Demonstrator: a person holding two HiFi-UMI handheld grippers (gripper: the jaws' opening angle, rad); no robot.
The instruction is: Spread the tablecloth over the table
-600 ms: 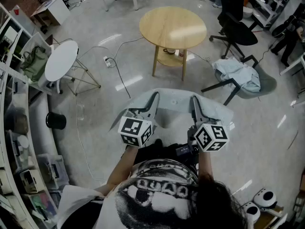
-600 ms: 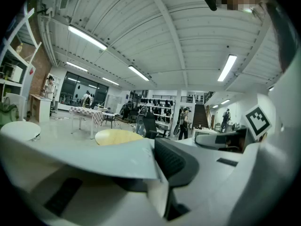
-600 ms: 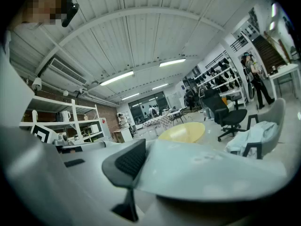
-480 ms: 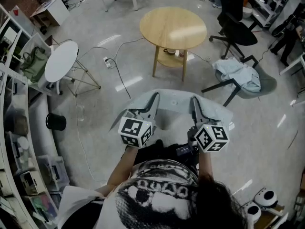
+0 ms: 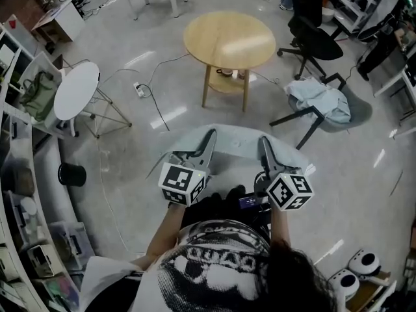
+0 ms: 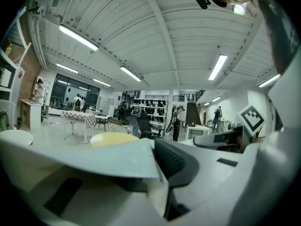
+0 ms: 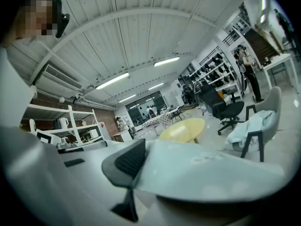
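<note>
The person wears a white T-shirt (image 5: 214, 265) with black print; the pale-grey left gripper (image 5: 209, 136) and right gripper (image 5: 263, 142) bear black-and-white marker cubes (image 5: 184, 184).

The person holds the left forearm (image 5: 168, 223) and the right forearm (image 5: 279, 225) out in front of the body, side by side and a little apart. The left tool (image 5: 209, 136) and the right tool (image 5: 262, 142) point away, close to level and tipped slightly down. Each tool's jaws are clamped on an edge of the cloth (image 5: 237, 139), the left tool towards its left end and the right tool towards its right.

Open floor (image 5: 214, 117) ahead, round table (image 5: 229, 41) beyond
</note>
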